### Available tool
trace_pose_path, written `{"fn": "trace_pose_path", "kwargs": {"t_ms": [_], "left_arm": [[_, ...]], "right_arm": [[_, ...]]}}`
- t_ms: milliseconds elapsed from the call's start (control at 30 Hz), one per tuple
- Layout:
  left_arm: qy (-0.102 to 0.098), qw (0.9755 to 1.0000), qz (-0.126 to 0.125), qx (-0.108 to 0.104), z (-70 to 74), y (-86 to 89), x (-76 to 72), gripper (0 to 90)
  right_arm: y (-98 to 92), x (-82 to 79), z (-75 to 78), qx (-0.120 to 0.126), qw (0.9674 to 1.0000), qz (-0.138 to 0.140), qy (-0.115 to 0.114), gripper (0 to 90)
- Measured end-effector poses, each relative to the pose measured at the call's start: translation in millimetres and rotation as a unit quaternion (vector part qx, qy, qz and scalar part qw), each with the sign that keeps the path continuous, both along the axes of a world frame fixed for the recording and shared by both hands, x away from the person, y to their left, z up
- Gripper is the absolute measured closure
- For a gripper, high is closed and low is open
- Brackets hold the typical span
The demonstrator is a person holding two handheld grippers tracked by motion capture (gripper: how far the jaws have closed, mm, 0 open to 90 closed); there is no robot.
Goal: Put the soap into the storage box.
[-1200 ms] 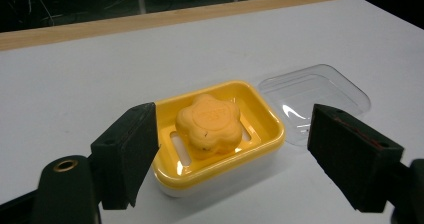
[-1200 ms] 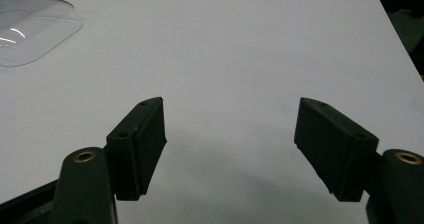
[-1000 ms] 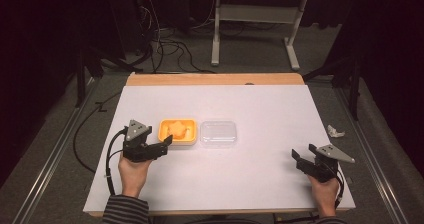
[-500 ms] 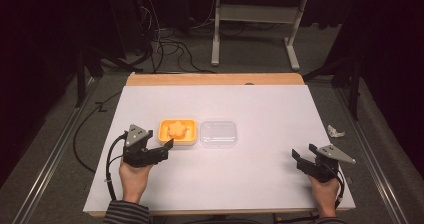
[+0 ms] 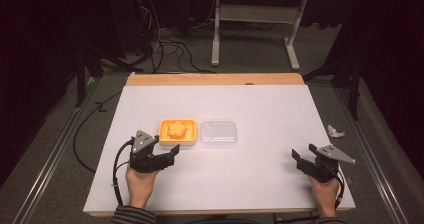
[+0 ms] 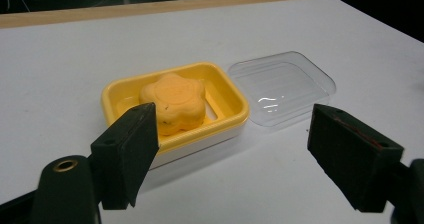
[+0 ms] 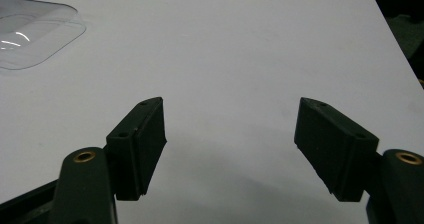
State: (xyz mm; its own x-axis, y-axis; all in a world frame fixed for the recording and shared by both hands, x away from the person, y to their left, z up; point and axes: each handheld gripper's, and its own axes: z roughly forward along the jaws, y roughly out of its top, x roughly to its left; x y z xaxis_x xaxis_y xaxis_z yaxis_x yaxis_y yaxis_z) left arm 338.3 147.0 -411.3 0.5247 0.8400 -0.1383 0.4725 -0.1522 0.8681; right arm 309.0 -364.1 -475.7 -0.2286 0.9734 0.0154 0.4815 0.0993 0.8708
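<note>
Two grippers are held low over the table, one at each near corner, and both sets of jaws are spread wide with nothing in them. The left gripper [image 5: 167,154] is parked just short of the soap dish [image 5: 177,132], and in the left gripper view its flat, matte black pads [image 6: 131,149] are seen framing the dish from the near side without touching it. The right gripper [image 5: 304,159] is kept well apart from everything, over bare table.

The dish is made of glossy yellow plastic, rectangular with rounded corners, seated on a paler, whitish base. An orange soap [image 6: 173,103] is sat inside it, shaped like a chunky flower with rounded lobes and a faint ring pressed into its top; a few tiny dark specks can be made out on it. The clear lid [image 5: 218,133] is laid flat just beside the dish on its right, thin see-through plastic with ridges and shiny glints.

The table [image 5: 250,104] is covered in smooth white with a wood strip at the far edge. Grey carpet, tangled cables [image 5: 167,46] and a white desk frame [image 5: 255,29] are seen beyond, in a dim room. A crumpled white scrap [image 5: 335,131] is lying off the right edge.
</note>
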Motion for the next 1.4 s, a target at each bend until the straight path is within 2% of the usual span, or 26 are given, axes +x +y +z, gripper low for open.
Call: {"fn": "trace_pose_path", "kwargs": {"t_ms": [200,333,633,767,900,1400], "left_arm": [[0.000,1.0000,-0.005,-0.002,-4.3,-3.5,-2.0,20.8],[0.000,0.9995,-0.016,0.027,-9.3,-9.1,-4.6,20.6],[0.007,0.9994,-0.023,0.026,-21.5,-15.2,-5.9,20.4],[0.009,0.9987,-0.027,0.043,-30.8,-18.9,-4.1,20.4],[0.016,0.9985,-0.032,0.041,-35.5,-22.4,-2.7,20.0],[0.023,0.9981,-0.036,0.044,-44.7,-30.3,3.0,19.3]], "right_arm": [[0.0,0.2,0.0,0.000,1.0000,-0.001,0.000,28.9],[0.7,0.4,-0.1,-0.001,1.0000,-0.001,0.003,28.9],[0.1,0.5,-0.1,-0.001,1.0000,-0.001,0.001,28.9],[0.2,-0.5,0.1,-0.001,1.0000,-0.002,-0.002,28.9],[-0.2,-0.8,0.1,0.002,1.0000,-0.003,-0.003,28.9],[0.3,0.0,0.0,0.000,1.0000,-0.002,0.001,28.9]]}}
